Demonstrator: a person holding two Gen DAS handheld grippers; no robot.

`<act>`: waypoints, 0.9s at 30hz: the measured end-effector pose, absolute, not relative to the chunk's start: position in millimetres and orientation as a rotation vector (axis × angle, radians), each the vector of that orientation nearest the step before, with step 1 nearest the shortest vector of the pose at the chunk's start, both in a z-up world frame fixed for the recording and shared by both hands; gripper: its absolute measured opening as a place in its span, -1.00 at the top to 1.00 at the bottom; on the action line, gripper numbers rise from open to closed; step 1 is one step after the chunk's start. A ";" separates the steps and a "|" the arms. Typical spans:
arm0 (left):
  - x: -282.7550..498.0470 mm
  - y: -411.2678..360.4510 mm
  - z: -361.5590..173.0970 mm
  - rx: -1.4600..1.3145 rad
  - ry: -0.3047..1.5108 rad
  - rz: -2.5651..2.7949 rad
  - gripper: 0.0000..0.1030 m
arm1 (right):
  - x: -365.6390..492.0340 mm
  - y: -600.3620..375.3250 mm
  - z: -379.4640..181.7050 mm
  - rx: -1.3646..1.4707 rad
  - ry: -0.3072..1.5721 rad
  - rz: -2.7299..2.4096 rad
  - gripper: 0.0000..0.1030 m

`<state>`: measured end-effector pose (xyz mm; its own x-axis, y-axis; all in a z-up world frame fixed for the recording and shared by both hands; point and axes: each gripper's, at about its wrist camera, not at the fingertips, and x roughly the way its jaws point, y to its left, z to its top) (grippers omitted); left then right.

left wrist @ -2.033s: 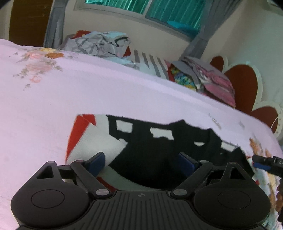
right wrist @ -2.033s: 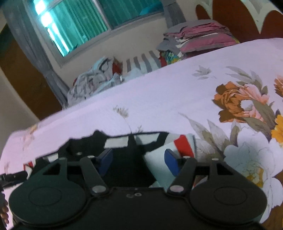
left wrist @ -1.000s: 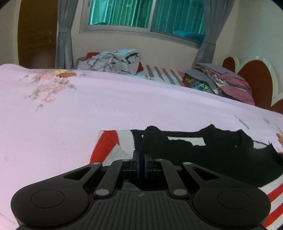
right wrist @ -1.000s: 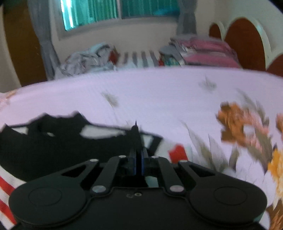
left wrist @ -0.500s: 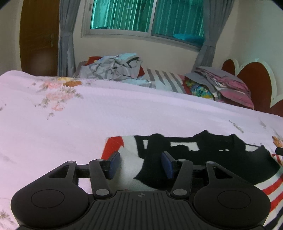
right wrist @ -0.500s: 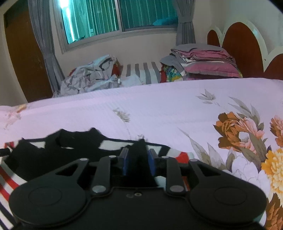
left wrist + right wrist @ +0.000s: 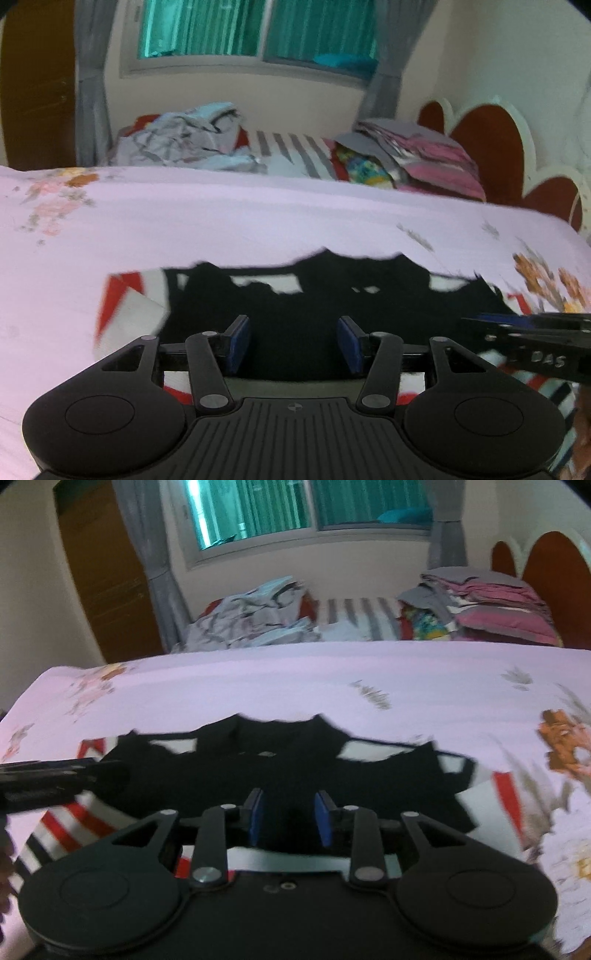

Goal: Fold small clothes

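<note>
Fingers of the left gripper [image 7: 293,345] stand apart, nothing between them, having just opened. Those of the right gripper [image 7: 290,821] stand a little apart too, also empty after opening. Both hover over the garment [image 7: 314,314], black with red, white and black stripes, which lies flat on the bed [image 7: 221,218], its long axis running left to right across both views. Blur hides which end is its top.

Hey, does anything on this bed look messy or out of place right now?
Yes. A crumpled pile of grey clothes sits unfolded at the far edge of the bed, beside a neat folded stack. The black garment in front lies flat.
</note>
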<state>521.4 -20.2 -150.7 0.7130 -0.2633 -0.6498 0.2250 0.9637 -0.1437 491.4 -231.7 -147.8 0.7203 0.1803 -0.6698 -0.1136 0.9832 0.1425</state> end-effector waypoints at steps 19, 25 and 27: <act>508.8 -20.7 -177.5 0.035 0.799 -0.256 0.00 | 467.7 -258.9 -173.6 -0.005 0.790 0.058 0.39; 492.7 5.4 -177.0 0.056 0.796 -0.238 0.00 | 454.5 -269.7 -170.2 -0.004 0.803 0.008 0.39; 482.1 20.0 -175.0 0.041 0.798 -0.222 0.00 | 445.1 -269.8 -164.3 0.001 0.794 -0.001 0.36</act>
